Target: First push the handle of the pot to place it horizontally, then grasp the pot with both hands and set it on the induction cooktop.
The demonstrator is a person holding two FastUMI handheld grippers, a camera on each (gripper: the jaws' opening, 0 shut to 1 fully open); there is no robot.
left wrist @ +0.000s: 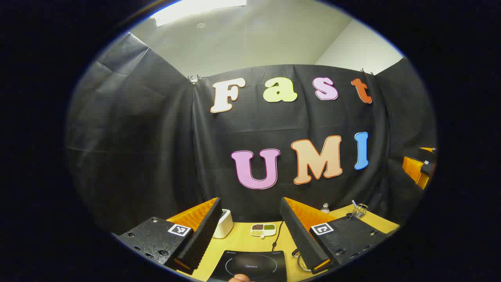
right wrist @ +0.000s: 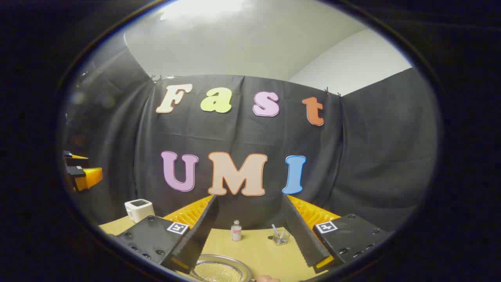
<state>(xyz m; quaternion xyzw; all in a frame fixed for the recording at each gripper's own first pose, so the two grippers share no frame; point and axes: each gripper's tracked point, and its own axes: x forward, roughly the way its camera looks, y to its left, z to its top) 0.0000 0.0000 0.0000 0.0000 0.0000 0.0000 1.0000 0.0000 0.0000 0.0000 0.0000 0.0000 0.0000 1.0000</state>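
The left gripper (left wrist: pixel 248 231), jaws spread and empty, is held above the black glass induction cooktop (left wrist: pixel 250 266) on the yellow bench (left wrist: pixel 242 241), the right gripper (right wrist: pixel 248 231) likewise above the round metal pot (right wrist: pixel 221 270); no step appears begun.

Both views above table (left wrist: pixel 242 239), facing booth wall (right wrist: pixel 242 137).

Black cloth wall (left wrist: pixel 148 149), white ceiling (left wrist: pixel 250 39), ceiling light (left wrist: pixel 195 9), yellow table (right wrist: pixel 254 244)
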